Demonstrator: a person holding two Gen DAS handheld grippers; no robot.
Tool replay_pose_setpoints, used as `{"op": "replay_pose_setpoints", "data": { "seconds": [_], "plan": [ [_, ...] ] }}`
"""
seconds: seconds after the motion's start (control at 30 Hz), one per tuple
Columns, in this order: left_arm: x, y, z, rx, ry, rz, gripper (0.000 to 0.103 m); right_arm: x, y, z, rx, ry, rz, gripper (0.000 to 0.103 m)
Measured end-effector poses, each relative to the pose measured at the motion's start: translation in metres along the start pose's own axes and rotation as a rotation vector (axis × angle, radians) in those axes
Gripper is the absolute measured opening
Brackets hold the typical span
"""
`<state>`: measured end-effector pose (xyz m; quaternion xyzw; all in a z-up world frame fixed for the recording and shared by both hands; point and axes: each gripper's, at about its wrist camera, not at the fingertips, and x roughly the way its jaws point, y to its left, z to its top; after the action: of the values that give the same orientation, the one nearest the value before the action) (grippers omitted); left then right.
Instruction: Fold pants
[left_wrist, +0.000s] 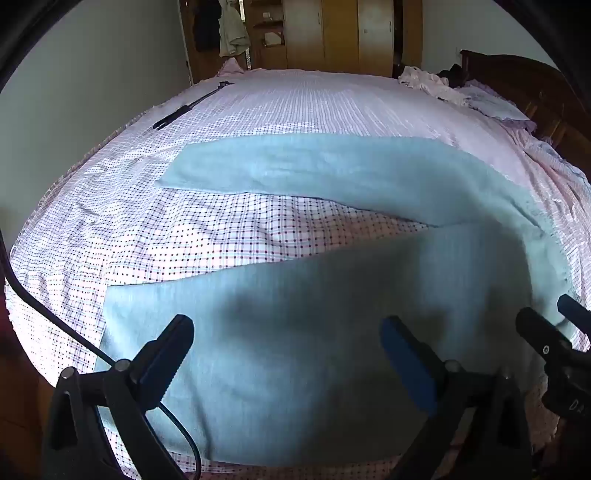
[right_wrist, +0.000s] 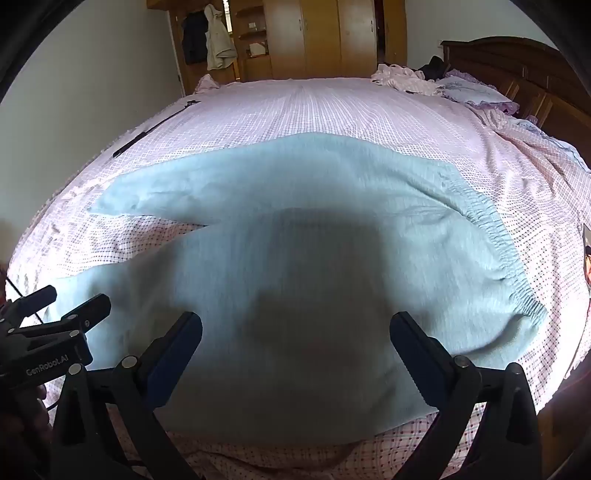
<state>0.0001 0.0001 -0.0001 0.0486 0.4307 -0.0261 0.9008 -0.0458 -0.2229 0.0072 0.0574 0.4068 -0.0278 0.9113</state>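
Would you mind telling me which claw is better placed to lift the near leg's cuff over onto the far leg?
Left: the left claw hovers open near the near cuff, while the right claw hangs nearer the waistband.

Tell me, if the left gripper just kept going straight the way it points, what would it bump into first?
Most likely the light blue pants: the left gripper has its open fingers spread over the near leg, which lies on the checked bedsheet. How far above the cloth it hovers is unclear.

Pants lie spread on the bed, legs toward frame left, waistband at right; a rod lies upper left, pillow upper right.
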Motion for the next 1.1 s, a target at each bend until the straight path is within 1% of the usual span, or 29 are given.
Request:
{"op": "replay_pose_setpoints", "data": {
  "seconds": [0.27,0.3,0.43,0.53,0.77,1.1],
  "plan": [
    [-0.001,0.002,0.000,0.000,-0.002,0.007,0.103,0.003,-0.003,0.000,0.005,0.000,0.000,0.099],
    [0.002,-0.005,0.001,0.000,-0.001,0.011,0.103,-0.001,-0.003,-0.001,0.004,-0.001,-0.002,0.099],
    [0.008,-0.006,0.002,-0.006,0.006,0.017,0.103,-0.001,-0.003,-0.002,0.001,0.000,-0.001,0.099],
    [0.006,-0.007,-0.001,0.002,0.012,0.001,0.103,0.000,-0.003,-0.001,0.000,0.004,-0.002,0.099],
    [0.006,-0.006,-0.002,0.011,0.016,-0.009,0.103,0.002,-0.003,-0.001,0.000,0.009,-0.009,0.099],
    [0.009,-0.006,-0.004,0.012,0.035,-0.010,0.103,0.002,-0.006,-0.002,0.009,0.012,-0.011,0.099]
  ]
}}
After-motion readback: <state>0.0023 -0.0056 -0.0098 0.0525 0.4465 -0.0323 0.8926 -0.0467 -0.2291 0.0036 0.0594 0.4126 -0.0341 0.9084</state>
